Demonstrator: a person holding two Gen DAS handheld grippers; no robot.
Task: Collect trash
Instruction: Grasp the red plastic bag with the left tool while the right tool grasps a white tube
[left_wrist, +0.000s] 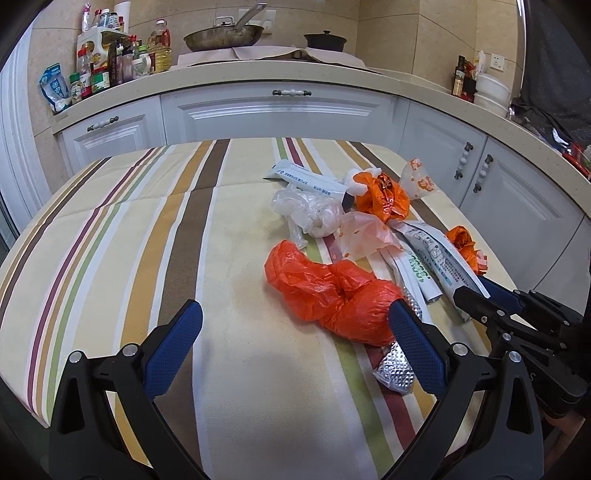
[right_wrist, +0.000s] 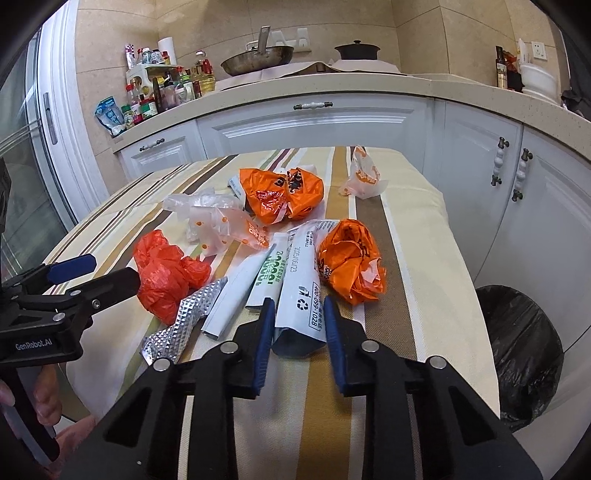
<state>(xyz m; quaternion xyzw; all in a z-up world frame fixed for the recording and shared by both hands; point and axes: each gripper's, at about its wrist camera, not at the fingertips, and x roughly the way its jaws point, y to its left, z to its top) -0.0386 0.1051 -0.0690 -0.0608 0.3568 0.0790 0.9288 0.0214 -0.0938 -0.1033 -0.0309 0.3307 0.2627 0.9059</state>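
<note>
With its jaws part-open around the white pouch (right_wrist: 301, 295) at lower centre, the right gripper (right_wrist: 299, 317) should close squarely, while the left gripper (left_wrist: 295, 325) gapes wide, empty.

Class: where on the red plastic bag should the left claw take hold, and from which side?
Grip the red plastic bag at its pinched waist, coming from above with the open left claw. There the bag is narrowest; its bulging ends look too wide, and foil lies by the near one.

Both views are bright and sharp, with soft daylight. The window (right_wrist: 22, 155) on the left glares. Shadows are weak. Fisheye bends the edges; corners are black.
</note>
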